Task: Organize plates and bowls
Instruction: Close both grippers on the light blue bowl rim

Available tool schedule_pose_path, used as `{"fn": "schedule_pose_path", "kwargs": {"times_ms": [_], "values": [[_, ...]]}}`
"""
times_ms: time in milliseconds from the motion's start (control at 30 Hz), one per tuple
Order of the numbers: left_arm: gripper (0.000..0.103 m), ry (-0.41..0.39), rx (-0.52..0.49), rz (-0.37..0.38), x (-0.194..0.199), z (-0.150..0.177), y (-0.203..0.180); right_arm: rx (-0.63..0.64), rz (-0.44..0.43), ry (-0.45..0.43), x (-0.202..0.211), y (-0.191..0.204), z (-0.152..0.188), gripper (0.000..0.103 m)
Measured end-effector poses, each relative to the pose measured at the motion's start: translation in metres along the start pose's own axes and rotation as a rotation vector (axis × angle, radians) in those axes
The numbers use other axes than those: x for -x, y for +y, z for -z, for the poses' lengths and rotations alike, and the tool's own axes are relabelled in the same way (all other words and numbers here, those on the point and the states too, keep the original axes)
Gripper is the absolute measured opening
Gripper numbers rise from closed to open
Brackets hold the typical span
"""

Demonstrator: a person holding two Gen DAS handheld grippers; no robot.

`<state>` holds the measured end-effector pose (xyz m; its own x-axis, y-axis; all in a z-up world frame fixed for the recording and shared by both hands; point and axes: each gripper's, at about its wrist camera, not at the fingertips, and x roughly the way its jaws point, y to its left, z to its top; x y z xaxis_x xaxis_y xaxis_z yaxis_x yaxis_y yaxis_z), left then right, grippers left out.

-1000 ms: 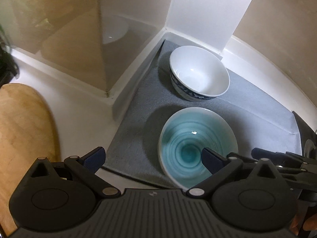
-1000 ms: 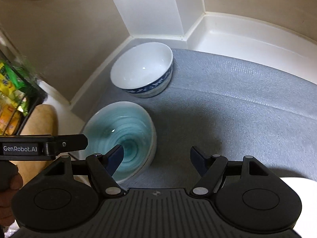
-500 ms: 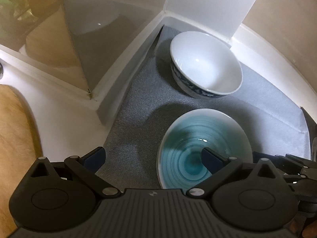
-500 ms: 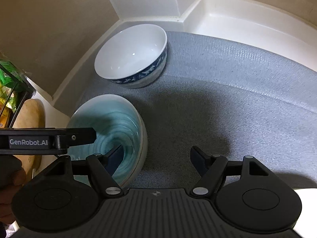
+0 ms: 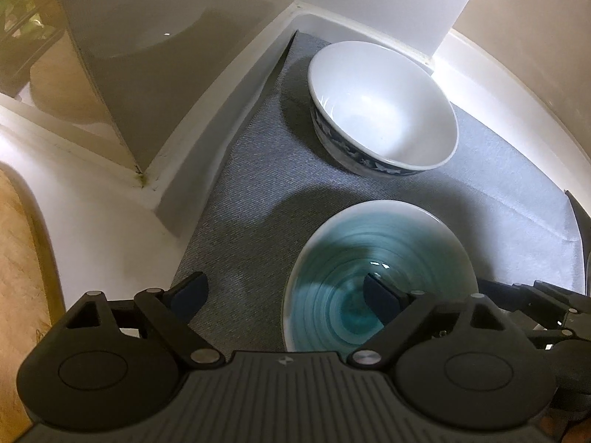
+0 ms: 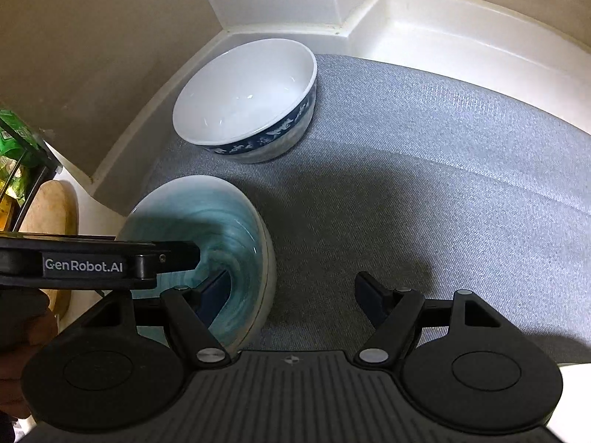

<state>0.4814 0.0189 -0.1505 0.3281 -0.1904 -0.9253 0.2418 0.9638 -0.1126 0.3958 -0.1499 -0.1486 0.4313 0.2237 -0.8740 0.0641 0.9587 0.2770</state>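
Observation:
A teal-glazed bowl (image 5: 376, 280) sits on the grey mat (image 5: 255, 192); it also shows in the right wrist view (image 6: 225, 236). A white bowl with a blue patterned band (image 5: 384, 107) stands behind it near the corner, also in the right wrist view (image 6: 247, 99). My left gripper (image 5: 284, 293) is open, its right finger over the teal bowl's inside and its left finger outside the left rim. My right gripper (image 6: 290, 297) is open, its left finger inside the teal bowl and its right finger over the mat. Both straddle the rim without touching that I can tell.
White raised ledges (image 6: 461, 33) and beige walls (image 5: 155, 48) bound the mat at the back and left. A wooden board (image 5: 18, 269) lies at the left. A wire rack with green packets (image 6: 14, 155) stands at the far left. The left gripper's body (image 6: 92, 262) crosses the right wrist view.
Both grippers have moved forward and down towards the teal bowl, which now lies between their fingers. The bowls have not moved. Both stay open.

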Motion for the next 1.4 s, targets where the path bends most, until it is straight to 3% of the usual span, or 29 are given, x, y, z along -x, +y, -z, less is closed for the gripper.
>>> {"fn": "schedule_pose_path", "kwargs": {"times_ms": [33, 100, 133, 167, 233, 267, 533, 933, 1233, 1400], "values": [[0.085, 0.000, -0.004, -0.001, -0.001, -0.001, -0.002, 0.003, 0.002, -0.001, 0.000, 0.001, 0.000, 0.077], [0.075, 0.000, -0.015, -0.007, -0.001, 0.000, -0.004, 0.047, 0.003, -0.026, 0.000, 0.003, 0.000, 0.066], [0.064, 0.000, -0.020, -0.012, -0.001, 0.000, -0.005, 0.059, -0.002, -0.029, 0.001, 0.005, 0.001, 0.044], [0.057, 0.004, -0.021, -0.016, 0.002, 0.002, -0.005, 0.067, -0.010, -0.024, 0.001, 0.006, 0.002, 0.030], [0.029, 0.027, -0.002, 0.016, 0.003, 0.002, -0.004, 0.067, -0.053, -0.025, 0.003, 0.008, 0.002, 0.015], [0.024, 0.047, 0.013, 0.046, 0.003, 0.001, -0.003, 0.069, -0.050, -0.029, 0.004, 0.011, 0.002, 0.015], [0.021, 0.047, 0.013, 0.055, 0.007, 0.004, -0.007, 0.053, -0.022, -0.037, 0.008, 0.011, 0.002, 0.012], [0.020, -0.054, -0.004, 0.070, 0.051, 0.010, -0.015, 0.073, -0.023, -0.140, 0.046, 0.018, 0.005, 0.011], [0.020, -0.129, 0.004, 0.059, 0.100, 0.034, -0.011, 0.128, -0.057, -0.189, 0.079, 0.032, 0.018, 0.011], [0.020, -0.123, 0.026, 0.031, 0.116, 0.060, 0.000, 0.172, -0.092, -0.174, 0.085, 0.049, 0.030, 0.011]]}}
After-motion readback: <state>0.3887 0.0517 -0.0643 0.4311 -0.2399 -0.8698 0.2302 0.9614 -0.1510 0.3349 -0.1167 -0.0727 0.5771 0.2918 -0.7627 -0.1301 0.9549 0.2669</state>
